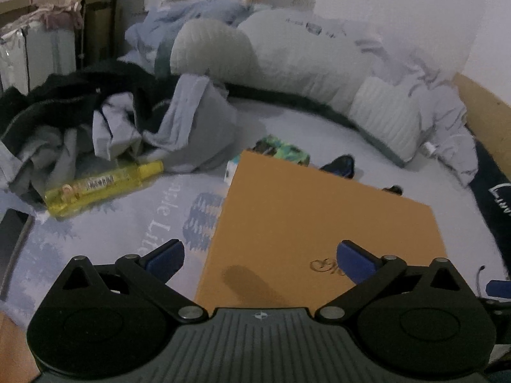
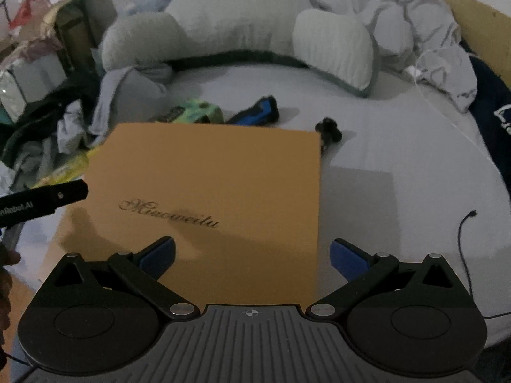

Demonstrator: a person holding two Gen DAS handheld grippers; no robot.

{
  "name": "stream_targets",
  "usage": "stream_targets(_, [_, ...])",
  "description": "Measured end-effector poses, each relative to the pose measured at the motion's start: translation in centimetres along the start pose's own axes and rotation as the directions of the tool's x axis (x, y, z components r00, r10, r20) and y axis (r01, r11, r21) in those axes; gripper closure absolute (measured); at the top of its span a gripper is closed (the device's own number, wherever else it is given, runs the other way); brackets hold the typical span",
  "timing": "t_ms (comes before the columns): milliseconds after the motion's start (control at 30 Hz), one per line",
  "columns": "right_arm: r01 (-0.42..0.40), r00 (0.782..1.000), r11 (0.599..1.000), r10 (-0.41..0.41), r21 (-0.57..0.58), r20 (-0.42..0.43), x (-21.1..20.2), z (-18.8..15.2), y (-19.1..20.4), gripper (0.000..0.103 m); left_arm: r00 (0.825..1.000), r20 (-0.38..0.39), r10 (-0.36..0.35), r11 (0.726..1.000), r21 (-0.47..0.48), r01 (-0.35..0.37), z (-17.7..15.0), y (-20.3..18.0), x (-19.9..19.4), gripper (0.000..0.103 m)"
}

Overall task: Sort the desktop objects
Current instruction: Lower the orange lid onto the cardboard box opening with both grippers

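A flat orange box (image 1: 319,233) with gold script lies on the bedsheet; it also shows in the right wrist view (image 2: 217,191). My left gripper (image 1: 260,260) is open and empty over the box's near left part. My right gripper (image 2: 252,257) is open and empty over the box's near right edge. A yellow bottle (image 1: 99,188) lies left of the box. Behind the box lie a green patterned pack (image 2: 194,111), a blue and black object (image 2: 255,113) and a small black object (image 2: 329,129).
A pile of grey and black clothes (image 1: 95,121) sits at the left. A large grey-white cushion (image 2: 239,32) lies at the back. A dark phone (image 1: 12,239) lies at the far left. A thin black cable (image 2: 463,255) runs on the right sheet. A wooden bed frame (image 2: 479,19) is at right.
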State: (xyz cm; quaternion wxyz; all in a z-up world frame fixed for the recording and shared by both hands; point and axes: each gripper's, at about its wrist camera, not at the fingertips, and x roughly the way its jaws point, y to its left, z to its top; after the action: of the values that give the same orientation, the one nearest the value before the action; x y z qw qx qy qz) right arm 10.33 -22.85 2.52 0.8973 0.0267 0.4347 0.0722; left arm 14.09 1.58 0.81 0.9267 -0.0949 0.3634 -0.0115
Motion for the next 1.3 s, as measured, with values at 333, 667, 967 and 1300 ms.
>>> stream_targets(333, [-0.030,0.989,0.998,0.038,-0.054,0.144,-7.5,-1.1,0.3,0.000,0.987,0.140,-0.084,0.996,0.044,0.079,-0.2,-1.2,-7.5,0.000])
stream_targets(667, [-0.038,0.959,0.996,0.058,-0.077,0.279,-13.3,-3.8,-0.3,0.000,0.959,0.261,-0.113,0.993,0.057,0.102,-1.8,-0.5,-13.4,0.000])
stream_targets(967, [-0.022,0.934,0.998,0.044,-0.066,0.354,-16.1,-6.4,-1.2,0.000,0.940,0.328,-0.097,0.995,0.067,0.079,-3.2,0.1,-16.5,0.000])
stream_targets(1300, [-0.013,0.878,0.991,0.076,-0.134,0.473,-17.8,-10.0,-1.6,0.000,0.921,0.375,-0.101,0.993,0.092,0.072,-5.6,0.4,-18.4,0.000])
